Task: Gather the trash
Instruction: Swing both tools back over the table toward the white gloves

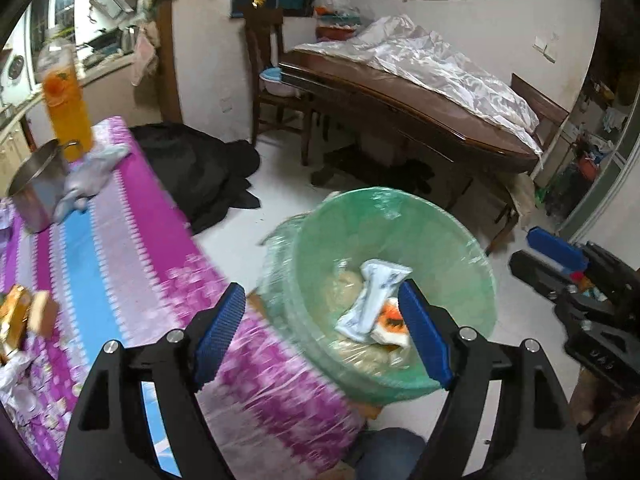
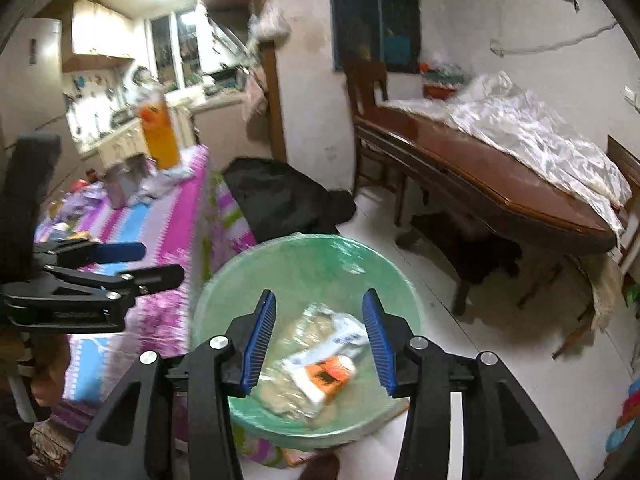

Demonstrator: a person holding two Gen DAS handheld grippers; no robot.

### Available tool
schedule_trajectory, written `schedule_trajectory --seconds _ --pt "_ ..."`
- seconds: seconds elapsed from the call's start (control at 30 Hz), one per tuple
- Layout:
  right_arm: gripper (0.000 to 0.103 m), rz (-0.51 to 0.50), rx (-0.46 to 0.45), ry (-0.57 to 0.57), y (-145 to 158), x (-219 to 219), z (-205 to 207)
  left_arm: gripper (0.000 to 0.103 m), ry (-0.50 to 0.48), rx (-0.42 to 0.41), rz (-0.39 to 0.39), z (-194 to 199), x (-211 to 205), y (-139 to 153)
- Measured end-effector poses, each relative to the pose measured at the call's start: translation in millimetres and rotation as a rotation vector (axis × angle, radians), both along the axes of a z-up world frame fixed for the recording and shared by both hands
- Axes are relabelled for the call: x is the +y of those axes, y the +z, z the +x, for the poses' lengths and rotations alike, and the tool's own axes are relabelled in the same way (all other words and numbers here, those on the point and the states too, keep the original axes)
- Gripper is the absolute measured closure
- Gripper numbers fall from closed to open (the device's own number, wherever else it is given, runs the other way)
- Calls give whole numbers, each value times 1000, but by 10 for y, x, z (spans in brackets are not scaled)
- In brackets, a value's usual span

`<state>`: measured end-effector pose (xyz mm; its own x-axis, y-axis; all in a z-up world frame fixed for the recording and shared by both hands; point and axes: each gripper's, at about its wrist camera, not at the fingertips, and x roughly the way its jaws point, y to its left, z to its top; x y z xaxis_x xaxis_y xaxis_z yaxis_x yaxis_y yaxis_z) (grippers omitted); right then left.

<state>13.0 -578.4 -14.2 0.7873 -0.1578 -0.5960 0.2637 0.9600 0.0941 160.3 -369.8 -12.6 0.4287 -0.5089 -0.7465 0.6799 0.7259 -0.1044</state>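
Hovering over the bin (image 2: 304, 264) at lower centre, my right gripper (image 2: 320, 344) and left gripper (image 1: 322, 334) gape empty; wrappers (image 2: 324, 360), seemingly plastic, lie inside, beside the surface (image 1: 120, 240).

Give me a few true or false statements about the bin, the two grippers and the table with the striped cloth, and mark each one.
1. Both grippers, left gripper and right gripper, are open and hold nothing. True.
2. The green-lined bin is empty. False: wrappers lie inside.
3. A tall orange drink stands on the striped cloth. True.
4. The metal pot sits inside the bin. False: it is on the cloth.
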Motion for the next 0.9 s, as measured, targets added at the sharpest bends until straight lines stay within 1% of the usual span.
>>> schedule_trajectory --seconds 0.07,0.27,0.37,0.43,0.47,0.5,0.53,0.57,0.6,0.67,0.77,0.83,0.9 --pt "51 0 -22 36 9 173 -4 28 26 -21 -13 -17 246 25" --pt "50 34 -46 225 -11 887 264 28 186 -60 -44 39 1268 67" --pt "50 47 -46 329 -27 1293 462 28 297 -60 -67 96 1871 82" --pt "50 55 -38 386 -53 1562 603 28 394 -66 -79 131 2329 85" --pt "50 60 -34 412 -65 1687 667 28 455 -60 -93 162 2623 83" --pt "50 62 -30 436 -80 1809 717 28 494 -61 -100 176 2803 89" --pt "50 62 -30 456 -92 1912 759 28 549 -76 -98 187 3059 100" --pt "50 63 -28 474 -107 2017 792 28 583 -93 -87 182 3232 108" --pt "50 63 -26 491 -113 2091 822 27 634 -134 -53 188 3480 121" --pt "50 62 -21 523 -133 2268 888 28 698 -197 15 214 3818 117" --pt "50 61 -9 560 -158 2487 998 27 725 -237 113 429 4300 38" --pt "50 62 0 578 -177 2604 1099 27 712 -227 167 618 4483 -64" --pt "50 63 8 590 -206 2712 1194 27 677 -225 206 720 4553 -154"
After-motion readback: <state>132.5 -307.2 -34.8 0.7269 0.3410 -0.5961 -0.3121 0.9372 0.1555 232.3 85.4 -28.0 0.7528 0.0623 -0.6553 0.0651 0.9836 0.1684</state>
